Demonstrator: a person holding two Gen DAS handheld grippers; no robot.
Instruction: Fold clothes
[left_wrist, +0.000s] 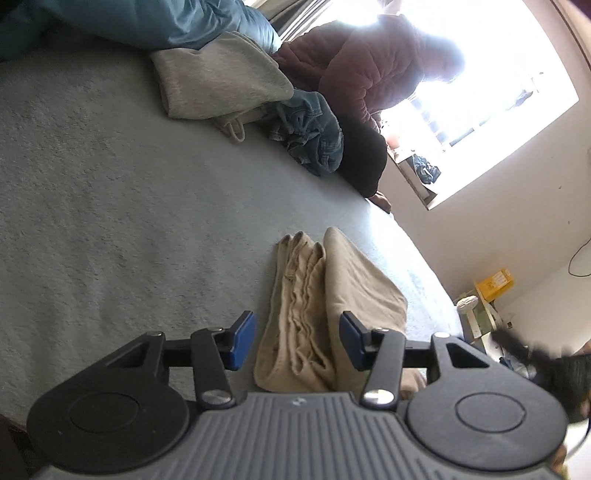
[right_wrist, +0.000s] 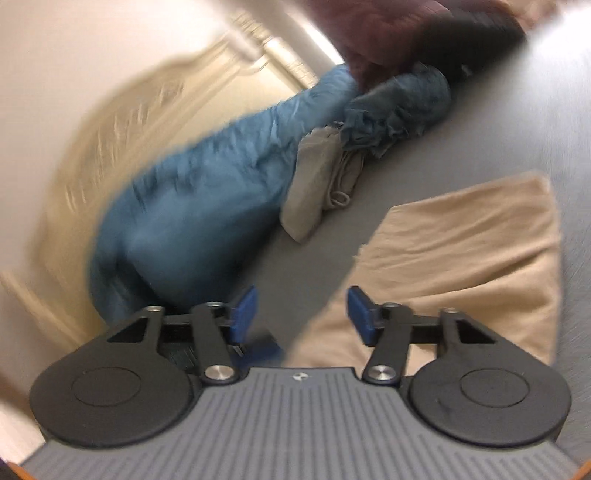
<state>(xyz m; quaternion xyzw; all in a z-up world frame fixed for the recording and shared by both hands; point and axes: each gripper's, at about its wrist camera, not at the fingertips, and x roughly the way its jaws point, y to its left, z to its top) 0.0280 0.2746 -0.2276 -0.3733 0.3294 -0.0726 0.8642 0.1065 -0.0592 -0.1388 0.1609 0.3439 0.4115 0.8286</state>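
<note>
The left gripper (left_wrist: 298, 341) is spread, its blue pads either side of a folded beige garment (left_wrist: 325, 317) lying on the grey bed (left_wrist: 110, 206). Only this view shows the bright window (left_wrist: 491, 96) and a yellow box (left_wrist: 495, 282) far right. The right gripper (right_wrist: 301, 317), also spread and empty, hangs over the beige garment's (right_wrist: 461, 266) edge; its blurred view alone shows the cream headboard (right_wrist: 110, 140) behind a blue quilt (right_wrist: 199, 184). A grey garment (left_wrist: 218, 77) lies far back.

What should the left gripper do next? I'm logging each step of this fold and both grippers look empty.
Probably ease the left gripper forward and shut on the near edge of the beige garment. Its jaws stand open with the folded layers lying between them, ungripped. The right gripper is also open, over the bed at the garment's edge; that view is motion-blurred.
</note>
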